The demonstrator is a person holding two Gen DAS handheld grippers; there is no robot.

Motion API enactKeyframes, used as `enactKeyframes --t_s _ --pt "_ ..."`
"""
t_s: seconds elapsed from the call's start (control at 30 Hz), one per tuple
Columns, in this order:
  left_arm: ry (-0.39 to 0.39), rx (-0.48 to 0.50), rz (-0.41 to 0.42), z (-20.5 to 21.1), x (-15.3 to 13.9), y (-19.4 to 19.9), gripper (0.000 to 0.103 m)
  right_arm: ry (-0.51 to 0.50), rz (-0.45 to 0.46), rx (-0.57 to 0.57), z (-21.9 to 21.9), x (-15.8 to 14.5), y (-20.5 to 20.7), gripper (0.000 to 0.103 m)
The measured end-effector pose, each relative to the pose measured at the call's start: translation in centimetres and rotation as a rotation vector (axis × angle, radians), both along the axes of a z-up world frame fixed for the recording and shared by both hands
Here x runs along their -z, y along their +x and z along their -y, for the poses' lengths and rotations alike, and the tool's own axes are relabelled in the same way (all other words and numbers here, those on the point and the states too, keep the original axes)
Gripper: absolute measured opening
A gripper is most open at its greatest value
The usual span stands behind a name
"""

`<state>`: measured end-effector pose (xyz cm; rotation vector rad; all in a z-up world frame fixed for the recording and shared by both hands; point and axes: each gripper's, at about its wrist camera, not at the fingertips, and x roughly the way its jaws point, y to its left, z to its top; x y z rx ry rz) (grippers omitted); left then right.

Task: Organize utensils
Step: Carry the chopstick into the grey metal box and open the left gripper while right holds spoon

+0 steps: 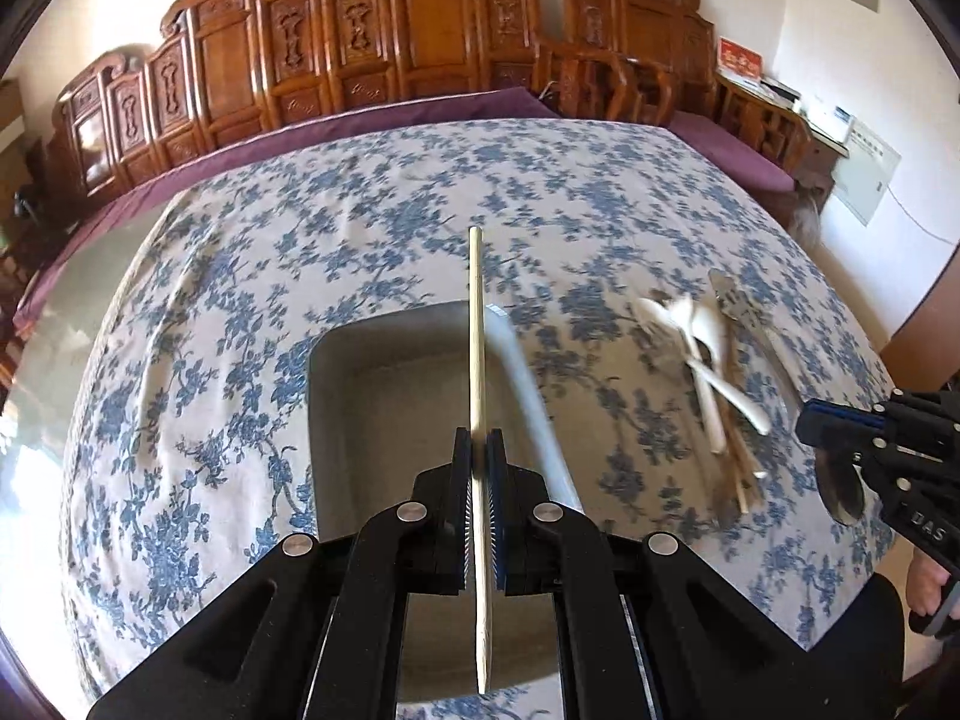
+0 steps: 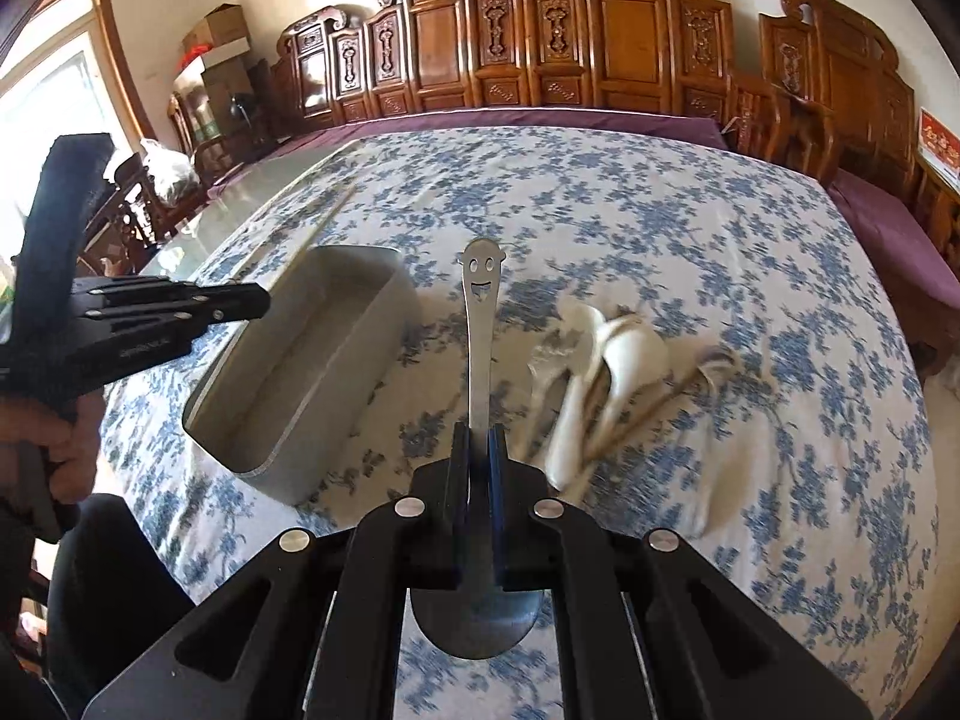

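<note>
My left gripper [image 1: 479,441] is shut on a wooden chopstick [image 1: 476,330] and holds it above the grey rectangular tray [image 1: 384,396]. My right gripper [image 2: 479,435] is shut on a metal spoon [image 2: 478,324] with a smiley face cut in its handle end; the bowl sits behind the jaws. The tray [image 2: 336,324] lies to the left of the spoon. A pile of white spoons, chopsticks and a fork [image 2: 600,372] lies on the cloth to the right; it also shows in the left wrist view [image 1: 714,372]. The left gripper [image 2: 180,300] shows at the left of the right wrist view, the right gripper [image 1: 864,426] at the right edge of the left.
The table has a blue floral cloth [image 1: 360,228] with a purple cloth [image 2: 540,117] beyond it. Carved wooden chairs [image 1: 420,42] line the far edge. A bare glass strip [image 2: 240,210] runs along the table's left side.
</note>
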<state>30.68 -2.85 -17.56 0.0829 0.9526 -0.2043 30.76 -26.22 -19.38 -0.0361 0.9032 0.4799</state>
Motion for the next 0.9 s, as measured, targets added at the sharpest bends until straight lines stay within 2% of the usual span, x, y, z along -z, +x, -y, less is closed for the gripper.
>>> enactKeyframes --t_s 0.3,0.5,0.67,0.9 --pt "-0.038 -0.004 -0.037 -1.0 3.4 1.0 0.004 -0.009 -0.007 -0.006 -2.4 0.2 0.7 0.007" --pt "-0.058 -0.003 -0.048 -1.3 4.5 1.2 0.004 -0.041 -0.005 -0.013 -3.9 0.3 1.2 0.007" --pt "-0.071 -0.022 -0.053 -2.2 4.8 0.9 0.005 -0.049 -0.009 -0.025 -5.2 0.5 1.8 0.007" --pt "-0.089 -0.047 0.007 -4.2 3.5 -0.6 0.013 -0.028 -0.013 -0.047 -7.7 0.0 1.7 0.007"
